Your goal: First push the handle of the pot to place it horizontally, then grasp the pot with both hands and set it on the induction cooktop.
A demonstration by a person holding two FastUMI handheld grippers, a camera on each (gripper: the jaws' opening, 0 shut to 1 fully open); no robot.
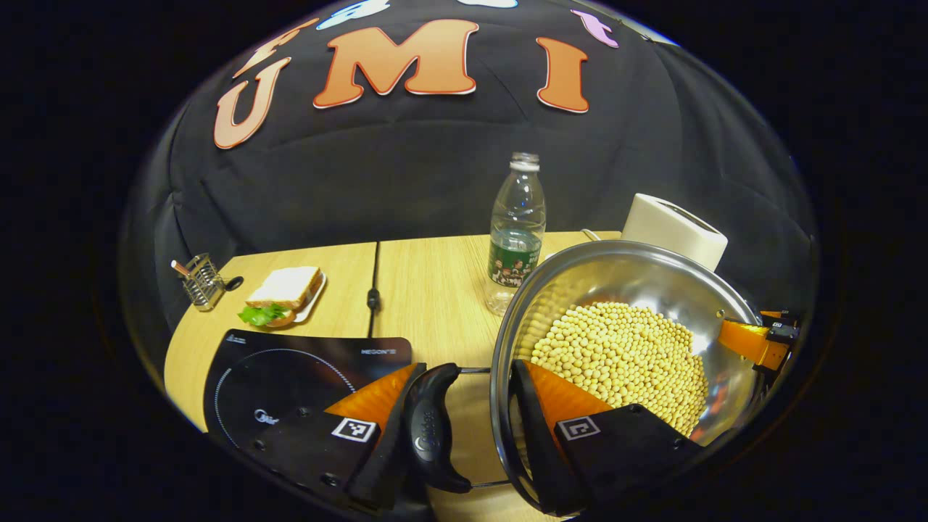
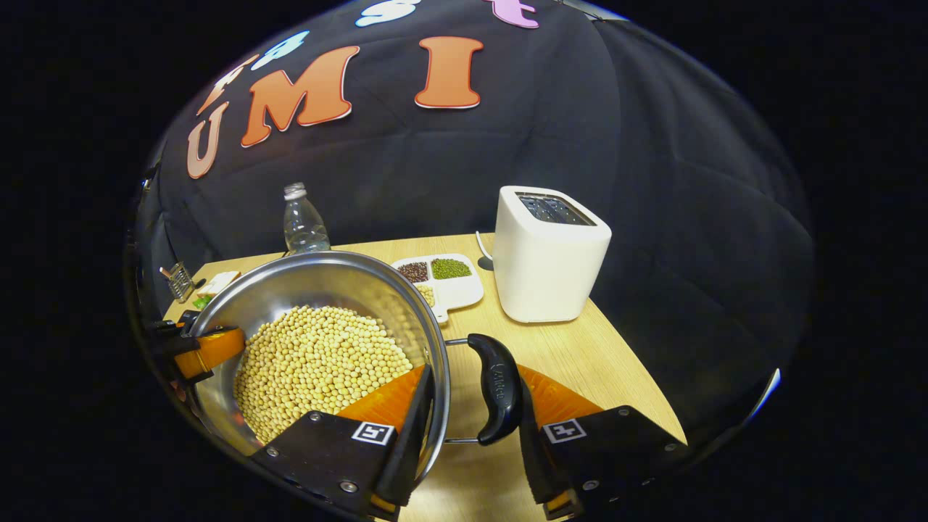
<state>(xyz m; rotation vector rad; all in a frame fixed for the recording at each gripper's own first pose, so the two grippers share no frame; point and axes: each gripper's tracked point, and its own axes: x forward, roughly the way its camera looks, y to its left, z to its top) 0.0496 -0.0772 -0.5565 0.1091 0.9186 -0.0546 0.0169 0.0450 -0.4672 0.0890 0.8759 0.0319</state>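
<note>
- Your left hand-held gripper (image 1: 464, 428) straddles one pot handle (image 1: 435, 428) and the rim; whether it clamps, you cannot tell.
- Your right hand-held gripper (image 2: 471, 428) does likewise at the opposite handle (image 2: 496, 388).
- The pot (image 1: 623, 275), full of beans (image 1: 623, 355), appears just right of the induction cooktop (image 1: 290, 370) on the worktop (image 1: 428, 290): handles horizontal, transfer remaining.

Water bottle (image 1: 516, 230), sandwich on plate (image 1: 284, 296), wire holder (image 1: 202, 281), white toaster (image 2: 548, 254), sectioned bean dish (image 2: 444, 281) on wooden table (image 1: 428, 290).
</note>
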